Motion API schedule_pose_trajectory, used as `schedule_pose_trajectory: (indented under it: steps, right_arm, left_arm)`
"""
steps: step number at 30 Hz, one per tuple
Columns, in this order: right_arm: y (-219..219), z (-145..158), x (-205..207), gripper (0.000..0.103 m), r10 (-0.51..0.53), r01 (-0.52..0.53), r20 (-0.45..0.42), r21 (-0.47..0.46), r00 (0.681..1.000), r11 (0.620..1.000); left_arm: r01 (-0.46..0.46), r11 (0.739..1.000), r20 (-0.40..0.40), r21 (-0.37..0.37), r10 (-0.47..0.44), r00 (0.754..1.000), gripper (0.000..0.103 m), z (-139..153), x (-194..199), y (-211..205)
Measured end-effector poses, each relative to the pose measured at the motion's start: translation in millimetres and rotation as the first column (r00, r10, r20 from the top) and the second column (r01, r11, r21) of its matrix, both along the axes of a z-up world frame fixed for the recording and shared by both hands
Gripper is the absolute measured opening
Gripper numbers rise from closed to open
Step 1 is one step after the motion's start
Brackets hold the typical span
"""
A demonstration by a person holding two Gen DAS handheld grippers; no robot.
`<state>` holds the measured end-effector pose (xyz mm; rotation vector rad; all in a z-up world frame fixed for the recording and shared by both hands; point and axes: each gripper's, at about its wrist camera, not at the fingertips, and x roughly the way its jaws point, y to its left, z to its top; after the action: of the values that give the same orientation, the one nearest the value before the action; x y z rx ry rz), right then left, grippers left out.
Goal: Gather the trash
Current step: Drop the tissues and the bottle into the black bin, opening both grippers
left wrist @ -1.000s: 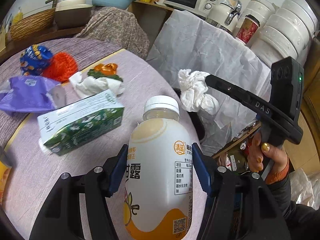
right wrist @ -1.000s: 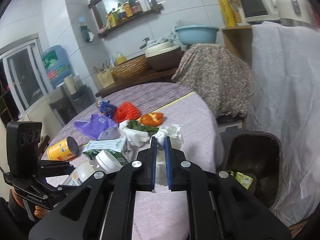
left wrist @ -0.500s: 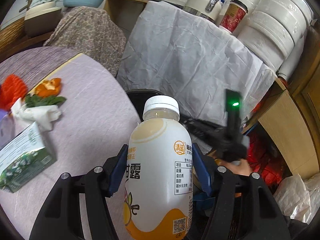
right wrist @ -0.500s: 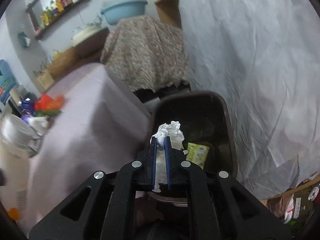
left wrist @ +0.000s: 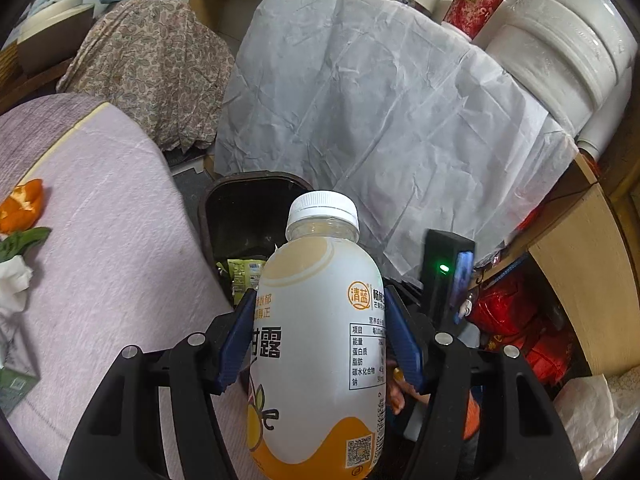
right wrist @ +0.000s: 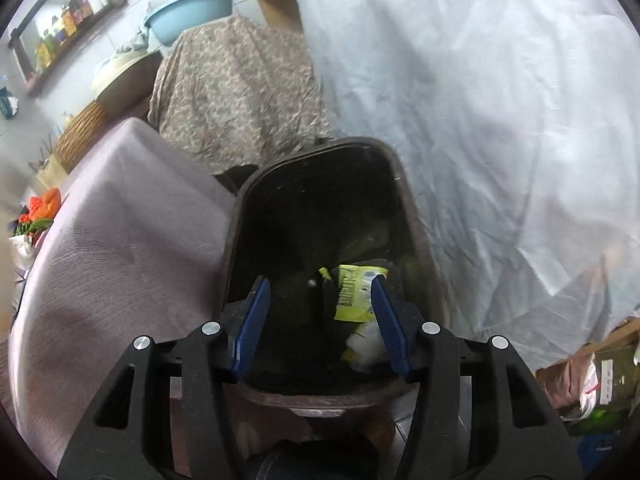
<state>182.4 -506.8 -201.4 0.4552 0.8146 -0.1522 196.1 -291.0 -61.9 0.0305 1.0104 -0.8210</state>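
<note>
A: White sheeting [left wrist: 372, 92] fills the back of both views, draped over whatever stands behind the bin. Next in size comes the lilac tablecloth [left wrist: 108, 248], then the dark bin [right wrist: 404, 216] just beside the table's edge.

B: And the bottle [left wrist: 320, 340]?

A: Clamped in the left gripper [left wrist: 320, 344], both blue pads pressed on its sides at the label, cap pointing toward the bin, hanging near the rim. It looks like stiff plastic, smooth and probably a bit slippery; I'd guess it is light, though whether any drink is left inside is hard to read through the pale wall. The middle of the body, where the pads sit, seems the sensible place to hold it.

B: The right gripper [right wrist: 320, 320]?

A: Its tongs stand wide apart, with nothing between them, right over the bin's mouth. Below lie a yellow-green wrapper [right wrist: 356, 292] and a crumpled tissue [right wrist: 366, 346].

B: Anything unclear?

A: The bin's floor is mostly black shadow. On the table, an orange peel [left wrist: 24, 204] and a carton corner [left wrist: 14, 380] are cut off at the frame's edge.
</note>
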Motion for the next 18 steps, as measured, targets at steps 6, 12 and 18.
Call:
schedule_pose_trajectory:
  steps: [6, 12, 18]
  right_arm:
    - [-25.6, 6.7, -30.2, 0.057, -0.098, 0.098, 0.026, 0.003, 0.995, 0.995]
    - [-49.2, 9.4, -53.8, 0.057, -0.173, 0.172, 0.040, 0.017, 0.984, 0.985]
    - [-63.1, 15.5, -71.3, 0.057, -0.226, 0.225, 0.059, 0.018, 0.972, 0.974]
  left_arm:
    - [-0.021, 0.998, -0.023, 0.062, 0.022, 0.999, 0.062, -19.2, 22.2, -36.1]
    - [-0.044, 0.988, -0.049, 0.148, 0.051, 0.997, 0.062, -47.5, 47.1, -74.6]
    - [-0.045, 0.974, -0.075, 0.220, 0.063, 0.995, 0.062, -74.1, 57.8, -98.4]
